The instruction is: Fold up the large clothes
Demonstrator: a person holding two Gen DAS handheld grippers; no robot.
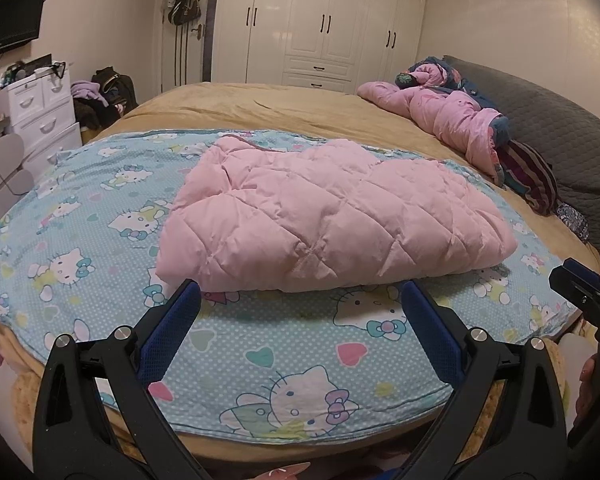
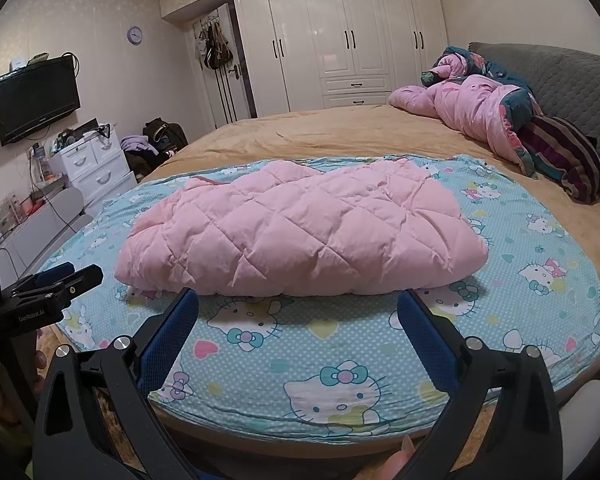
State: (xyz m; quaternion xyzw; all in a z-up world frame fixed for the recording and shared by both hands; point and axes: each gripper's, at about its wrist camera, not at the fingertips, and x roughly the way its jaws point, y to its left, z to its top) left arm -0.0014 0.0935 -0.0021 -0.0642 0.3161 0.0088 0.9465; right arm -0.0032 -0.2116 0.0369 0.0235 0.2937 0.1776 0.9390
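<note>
Pink quilted padding, diamond-stitched and puffy: the garment (image 1: 332,216) lies folded into a thick bundle on the cartoon-cat sheet (image 1: 100,216), which is spread over the tan bed cover (image 1: 260,108). My left gripper (image 1: 300,312) hangs just short of the bundle's near edge, its blue pads spread wide with nothing between them. My right gripper (image 2: 298,320) stands the same way in its own view, wide apart and empty, also just short of the near edge. Neither claw touches the cloth. I judge the piece light for its bulk, soft and springy, likely to puff back open when released; the smooth shell looks slippery, so a shallow pinch may slide off. It is not fragile. The best hold, in my assessment, is a deep bite over the rolled near edge at the two front corners, one claw each, taking all layers together so that the stack does not shear. The far side of the bundle is hidden behind its own hump, and I cannot tell whether a sleeve or hood lies loose there. A second pink quilted heap (image 2: 472,108) rests well apart, against the grey headboard (image 2: 572,80).
</note>
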